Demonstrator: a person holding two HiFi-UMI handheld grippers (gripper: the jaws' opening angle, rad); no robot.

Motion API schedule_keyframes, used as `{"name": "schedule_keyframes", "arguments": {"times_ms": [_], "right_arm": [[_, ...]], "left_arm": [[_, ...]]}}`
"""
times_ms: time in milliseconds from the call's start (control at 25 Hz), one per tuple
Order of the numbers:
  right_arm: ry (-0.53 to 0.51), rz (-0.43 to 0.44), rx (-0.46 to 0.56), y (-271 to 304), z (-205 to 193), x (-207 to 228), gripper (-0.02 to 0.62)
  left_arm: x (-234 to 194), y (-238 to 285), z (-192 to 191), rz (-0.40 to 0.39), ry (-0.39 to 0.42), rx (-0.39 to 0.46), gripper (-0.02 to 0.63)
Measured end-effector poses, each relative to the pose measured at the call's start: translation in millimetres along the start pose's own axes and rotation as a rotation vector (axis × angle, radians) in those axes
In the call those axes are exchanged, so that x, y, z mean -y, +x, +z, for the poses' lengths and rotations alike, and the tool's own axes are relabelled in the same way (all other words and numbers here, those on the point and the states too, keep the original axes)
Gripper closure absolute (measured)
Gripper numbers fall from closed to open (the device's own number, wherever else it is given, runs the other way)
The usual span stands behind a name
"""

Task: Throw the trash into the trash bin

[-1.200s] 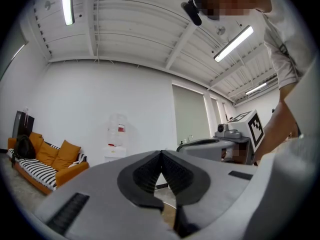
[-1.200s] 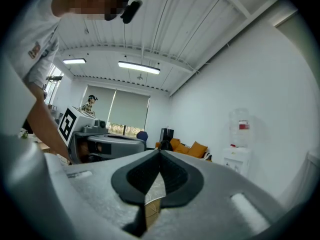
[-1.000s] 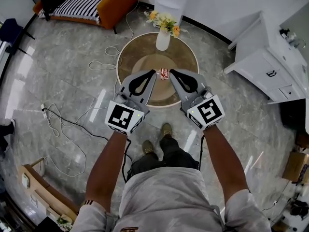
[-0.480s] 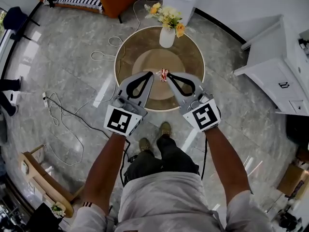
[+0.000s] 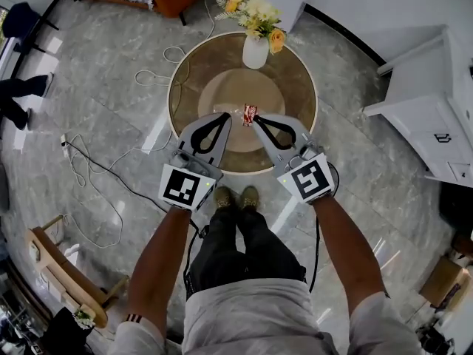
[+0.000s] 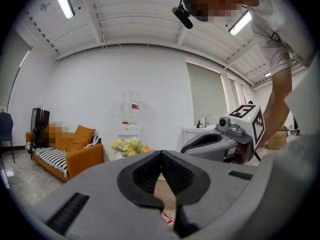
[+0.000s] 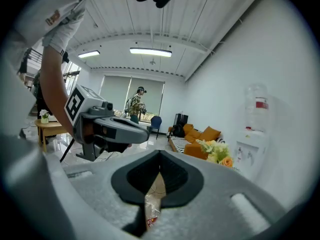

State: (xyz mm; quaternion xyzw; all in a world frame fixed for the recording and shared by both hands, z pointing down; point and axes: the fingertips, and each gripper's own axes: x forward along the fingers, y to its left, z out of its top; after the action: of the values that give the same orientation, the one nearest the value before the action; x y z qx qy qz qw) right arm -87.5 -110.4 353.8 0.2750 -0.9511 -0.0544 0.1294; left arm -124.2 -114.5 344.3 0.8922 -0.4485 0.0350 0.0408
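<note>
A small red-and-white wrapper (image 5: 250, 114) lies near the middle of the round brown table (image 5: 295, 87). My left gripper (image 5: 228, 117) is shut, with its tip just left of the wrapper. My right gripper (image 5: 256, 120) is shut too, its tip right beside the wrapper's near end. Neither holds anything. In the left gripper view the jaws (image 6: 161, 156) meet at the tip, and a bit of the wrapper (image 6: 167, 217) shows below them. The right gripper view shows the closed jaws (image 7: 160, 159) with the wrapper (image 7: 150, 206) seen through the gap behind the tips. No trash bin is in view.
A white vase of flowers (image 5: 256, 50) stands at the table's far edge. Cables (image 5: 96, 176) trail over the marble floor on the left. A white cabinet (image 5: 436, 132) is at the right, an orange sofa (image 6: 75, 151) and a water dispenser (image 6: 131, 116) by the far wall.
Both grippers have sunk toward the tabletop, staying either side of the wrapper. The person has stepped closer to the table. The wrapper has not moved.
</note>
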Motion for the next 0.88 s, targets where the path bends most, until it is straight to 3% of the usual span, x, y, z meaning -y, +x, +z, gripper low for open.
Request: {"name": "schedule_keyframes", "arguments": {"times_ms": [120,720,880], "right_arm": [[0.008,-0.007,-0.023,5.7,-19.8,7.7,0.594],[-0.004,0.028,-0.131,33.7,-118.3,21.0,0.594],[-0.004,0.054,-0.175,40.9,-143.5,25.8,0.559]], "left_arm": [[-1.2,12.0,-15.2,-0.014,0.005,0.014,0.606],[-14.1,52.2,-104.8,-0.054,0.000,-0.078,0.606],[-16.9,63.1,-124.0,-0.070,0.004,-0.105,0.606]]}}
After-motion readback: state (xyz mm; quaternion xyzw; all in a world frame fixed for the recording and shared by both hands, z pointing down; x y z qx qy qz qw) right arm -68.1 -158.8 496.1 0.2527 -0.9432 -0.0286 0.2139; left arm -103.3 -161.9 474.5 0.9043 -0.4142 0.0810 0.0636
